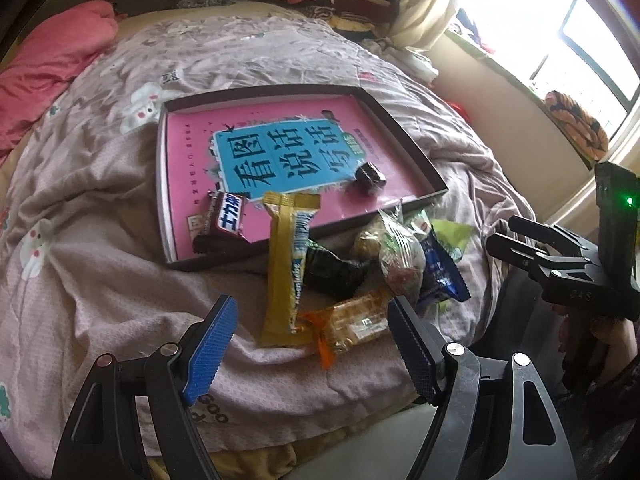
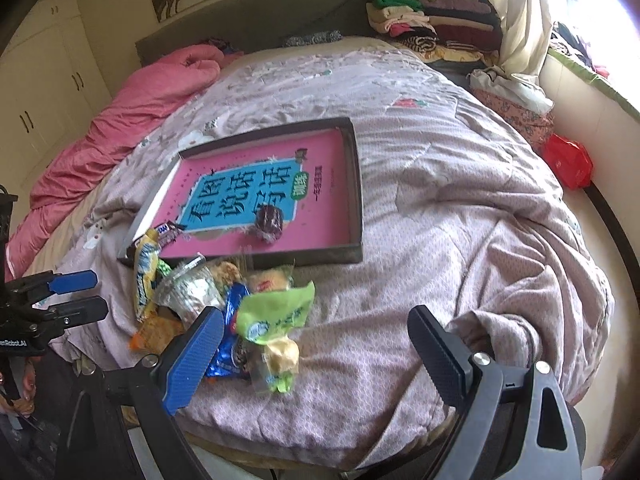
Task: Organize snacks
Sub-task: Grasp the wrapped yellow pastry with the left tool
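A shallow dark box tray (image 1: 404, 128) (image 2: 356, 184) lined with a pink book lies on the bed. In it sit a dark round candy (image 1: 370, 178) (image 2: 269, 219) and a brown chocolate bar (image 1: 222, 224) (image 2: 170, 234). A gold bar (image 1: 286, 264) (image 2: 145, 276) leans over its front rim. Loose on the quilt in front lie an orange pack (image 1: 352, 322), a clear bag (image 1: 400, 256), a blue pack (image 1: 442, 272) (image 2: 228, 340) and a green pack (image 2: 276, 312). My left gripper (image 1: 312, 352) is open just before the orange pack. My right gripper (image 2: 316, 356) is open over the green pack.
The pile lies near the bed's front edge. A pink duvet (image 2: 120, 136) is bunched at the far left, folded clothes (image 2: 424, 20) stack at the headboard, and a red box (image 2: 568, 164) sits by the window wall. The right gripper's body (image 1: 560, 264) shows at the left view's right.
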A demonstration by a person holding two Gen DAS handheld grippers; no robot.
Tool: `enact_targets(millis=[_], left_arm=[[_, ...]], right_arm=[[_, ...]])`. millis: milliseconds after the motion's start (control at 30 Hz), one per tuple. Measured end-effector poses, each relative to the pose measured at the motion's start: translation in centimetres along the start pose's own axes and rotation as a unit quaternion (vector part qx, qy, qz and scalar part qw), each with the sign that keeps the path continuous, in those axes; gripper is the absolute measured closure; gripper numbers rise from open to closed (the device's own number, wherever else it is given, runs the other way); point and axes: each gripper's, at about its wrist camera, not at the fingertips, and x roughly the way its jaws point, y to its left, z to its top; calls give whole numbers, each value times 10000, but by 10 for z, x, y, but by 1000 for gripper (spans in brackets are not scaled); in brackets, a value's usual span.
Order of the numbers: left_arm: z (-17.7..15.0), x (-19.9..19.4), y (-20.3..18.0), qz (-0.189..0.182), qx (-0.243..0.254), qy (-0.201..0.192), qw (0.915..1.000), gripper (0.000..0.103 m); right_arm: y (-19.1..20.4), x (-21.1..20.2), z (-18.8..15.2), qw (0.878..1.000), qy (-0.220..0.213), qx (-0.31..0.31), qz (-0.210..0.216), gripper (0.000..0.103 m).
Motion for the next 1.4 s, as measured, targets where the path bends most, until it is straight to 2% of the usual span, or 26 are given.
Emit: enact_targets(millis=[267,433,600,733,800,1133,1333,1400], left_arm=[[-5,8,-12,-78,246,186,9995,24],[-4,14,-25,-171,729,272,9968,25],[-2,28,-37,-220,1338,487,9896,25],[-3,42,-48,-88,1868,636,9803,25],[-4,50,-53,-34,2091,744,9751,24],[-4,75,-65,-50,2489,1042,9629,25],[-5,88,-61,-212,2446,1240,9614,25],[-7,94,-57,-259,2372,1340,9618,25]], right_arm=[[-2,11,-8,9994,338,-2,-23,10],[-1,20,-12,9983,584,-13,-8,10],[0,29,-18,9968,795,-39,40,10],[1,32,-20,9961,883,-77,45,11],[2,35,-22,9954,950,-117,24,14],[19,53,-24,9927,986,-668,207,37],[22,68,-22,9910,1059,-703,426,53],[19,73,-21,9905,1105,-586,566,54]])
